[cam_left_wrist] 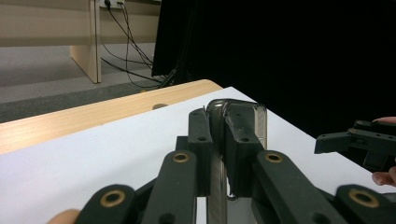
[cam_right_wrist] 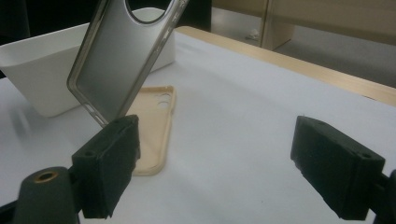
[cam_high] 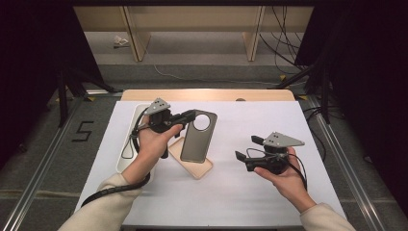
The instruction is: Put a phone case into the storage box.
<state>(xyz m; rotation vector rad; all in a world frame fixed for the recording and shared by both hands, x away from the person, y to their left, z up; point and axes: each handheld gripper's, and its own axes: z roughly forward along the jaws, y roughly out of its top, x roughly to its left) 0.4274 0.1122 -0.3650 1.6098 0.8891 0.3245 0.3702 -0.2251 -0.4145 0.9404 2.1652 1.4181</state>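
Right gripper (cam_high: 250, 149) sat near-right over the white table cover (cam_high: 250, 192), jaws spread wide, nothing between them, tips pointing left toward the cases. In the right gripper view the gap between its own jaws showed bare cover.

Beige phone case (cam_high: 195, 163) lay flat on the cover left of centre, open side up, long axis running near-right to far-left.

Grey phone case (cam_high: 198, 137) was held up off the table just beyond and above it, tilted, round camera cutout at the far end. Long axis ran roughly near-to-far. Left gripper (cam_high: 191, 114) was clamped on its far-left edge near the cutout; the left gripper view showed both jaws pinched on the rim.

White tray (cam_high: 126, 163) ran along the far-left side, behind the left hand.

Key relation: the grey case was left and slightly far of the free right gripper, its near-right long edge unobstructed. Judgement: the right gripper was the free one and best placed to take that edge.
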